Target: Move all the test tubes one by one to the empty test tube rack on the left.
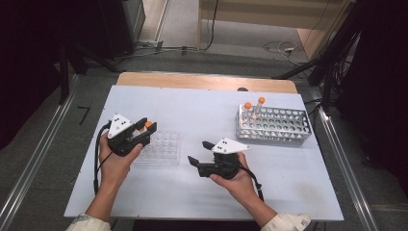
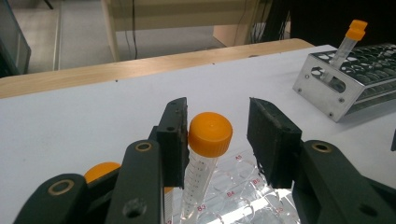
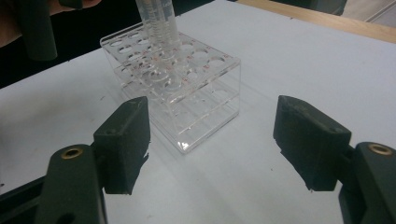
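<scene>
Over clear rack (image 1: 159,148): orange-cap tube (image 2: 205,154) seated upright in a well, 2nd tube beside it. L gripper (image 2: 217,140) jaws apart, letting go. R gripper (image 3: 212,140) wide, empty. Metal rack (image 1: 274,125) holds 2 more tubes to move.

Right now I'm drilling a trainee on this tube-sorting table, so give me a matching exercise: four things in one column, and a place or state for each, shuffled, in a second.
Things
1. orange-capped tube
2. clear rack
3. metal rack
4. right gripper

Places or states
A. far right of the table, with two capped tubes standing in it
B. jaws wide apart, nothing between them
C. between the left gripper's jaws, lower end in the clear rack
D. on the white table between the two hands

Pairs: 1-C, 2-D, 3-A, 4-B
</scene>
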Demonstrator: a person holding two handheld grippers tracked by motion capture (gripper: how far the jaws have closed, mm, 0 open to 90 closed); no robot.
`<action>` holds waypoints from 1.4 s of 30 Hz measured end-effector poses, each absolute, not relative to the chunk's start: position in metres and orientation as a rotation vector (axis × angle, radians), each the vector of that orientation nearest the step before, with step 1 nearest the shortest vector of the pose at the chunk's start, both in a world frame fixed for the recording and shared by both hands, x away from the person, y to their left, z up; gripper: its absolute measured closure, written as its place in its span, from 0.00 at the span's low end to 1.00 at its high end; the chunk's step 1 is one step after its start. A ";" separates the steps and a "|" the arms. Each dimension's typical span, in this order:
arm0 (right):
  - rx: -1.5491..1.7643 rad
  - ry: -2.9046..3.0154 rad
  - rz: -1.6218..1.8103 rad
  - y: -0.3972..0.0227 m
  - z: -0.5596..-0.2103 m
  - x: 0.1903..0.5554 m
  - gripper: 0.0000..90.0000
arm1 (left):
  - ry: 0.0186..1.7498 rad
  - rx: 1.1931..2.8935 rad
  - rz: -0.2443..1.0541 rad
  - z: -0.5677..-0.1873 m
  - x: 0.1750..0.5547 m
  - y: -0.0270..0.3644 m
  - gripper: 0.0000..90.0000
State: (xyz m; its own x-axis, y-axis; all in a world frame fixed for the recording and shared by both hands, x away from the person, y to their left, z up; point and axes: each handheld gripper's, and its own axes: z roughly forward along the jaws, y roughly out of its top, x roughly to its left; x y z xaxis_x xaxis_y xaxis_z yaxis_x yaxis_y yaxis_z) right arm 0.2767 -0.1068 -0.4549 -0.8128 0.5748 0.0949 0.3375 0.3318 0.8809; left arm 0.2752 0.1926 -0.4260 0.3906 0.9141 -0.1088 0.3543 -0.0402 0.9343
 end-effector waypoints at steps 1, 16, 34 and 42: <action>0.827 2.363 1.476 -0.107 -0.455 0.277 0.29 | 1.151 1.605 0.673 -0.426 0.275 0.193 0.62; 0.846 2.313 1.477 -0.114 -0.450 0.282 0.29 | 1.144 1.542 0.636 -0.418 0.272 0.191 0.41; 1.042 2.078 1.421 -0.157 -0.439 0.318 0.28 | 1.127 1.518 0.618 -0.412 0.268 0.185 0.33; 1.093 1.987 1.382 -0.172 -0.433 0.331 0.28 | 1.128 1.528 0.607 -0.412 0.268 0.181 0.28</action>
State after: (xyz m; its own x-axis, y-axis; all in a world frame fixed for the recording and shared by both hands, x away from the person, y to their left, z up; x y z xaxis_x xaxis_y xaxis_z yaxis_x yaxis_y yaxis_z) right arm 0.3312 -0.1722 -0.4334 -0.5653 0.8231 0.0545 0.3374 0.1704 0.9258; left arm 0.2683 0.1811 -0.4115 0.4179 0.8891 -0.1869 0.3336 0.0411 0.9418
